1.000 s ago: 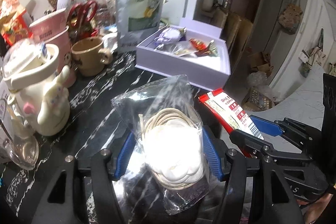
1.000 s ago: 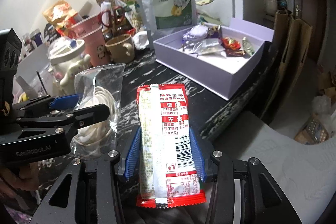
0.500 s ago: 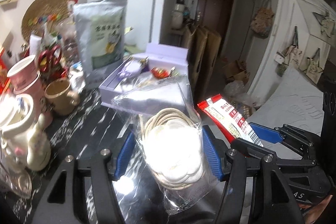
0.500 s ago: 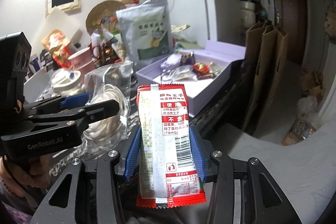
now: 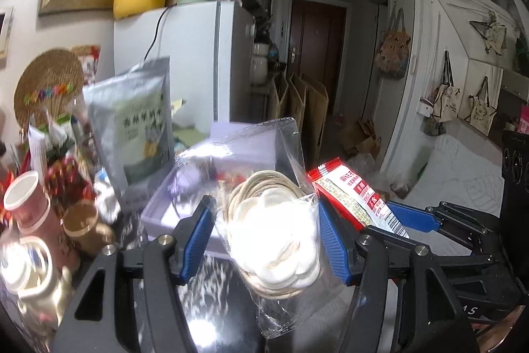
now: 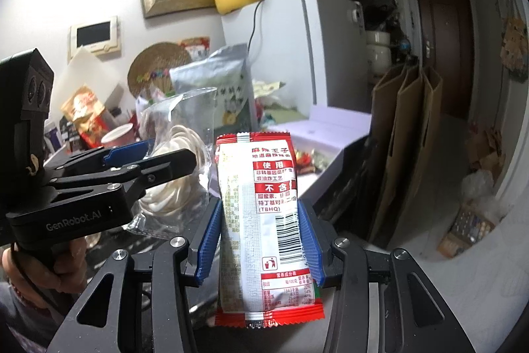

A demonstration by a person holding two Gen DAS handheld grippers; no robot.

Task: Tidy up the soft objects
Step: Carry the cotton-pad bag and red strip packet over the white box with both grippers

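Both claws have lifted off the worktop: the left claw (image 5: pixel 264 227) grasps the clear bag (image 5: pixel 274 220), the right claw (image 6: pixel 259 237) the red packet (image 6: pixel 264 220), probably bound for the lavender box (image 5: pixel 165 207).

Red-white snack packet (image 6: pixel 267 220) – clear bag (image 5: pixel 277 220), lavender box (image 5: pixel 158 214)
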